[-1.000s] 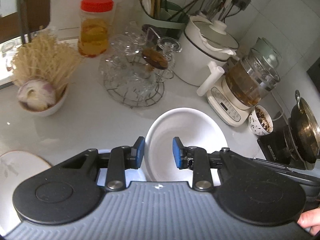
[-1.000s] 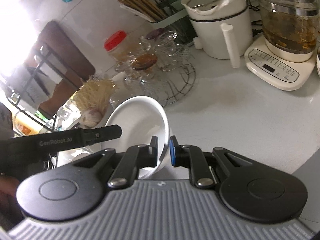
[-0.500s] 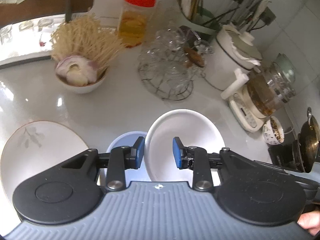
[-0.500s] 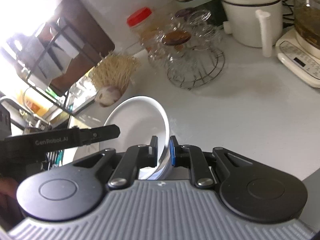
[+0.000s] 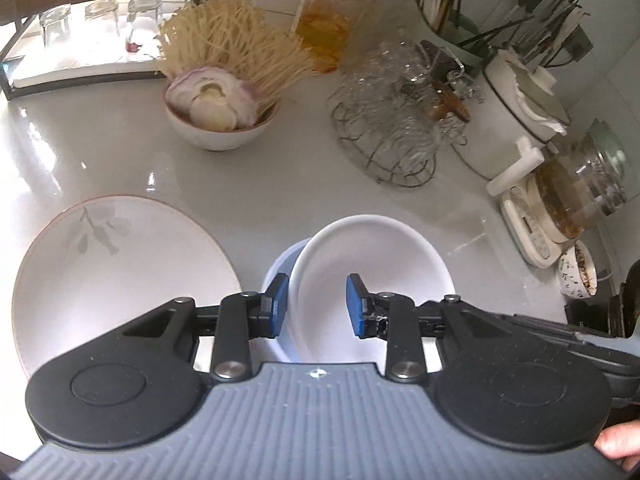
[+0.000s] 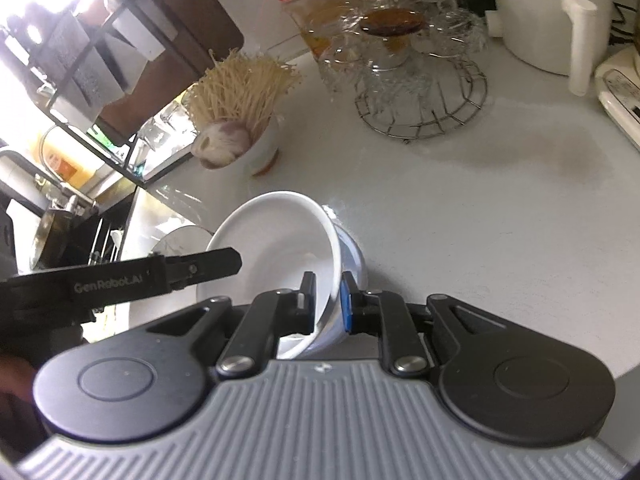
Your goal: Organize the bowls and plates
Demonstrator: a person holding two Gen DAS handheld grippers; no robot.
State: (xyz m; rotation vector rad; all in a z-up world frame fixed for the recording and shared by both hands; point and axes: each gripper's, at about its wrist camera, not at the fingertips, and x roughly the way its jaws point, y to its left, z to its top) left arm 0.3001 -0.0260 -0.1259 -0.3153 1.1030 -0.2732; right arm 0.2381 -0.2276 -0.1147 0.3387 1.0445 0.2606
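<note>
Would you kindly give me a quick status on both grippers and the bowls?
Right gripper shut on white bowl rim. Left gripper open, holding nothing. White bowl tilted over blue bowl. Floral plate alongside.

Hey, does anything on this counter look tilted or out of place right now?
Yes: the plain white bowl sits askew, tipped on its side across the pale blue bowl rather than nested flat. The right tool pinches its rim; the left tool is open.
</note>
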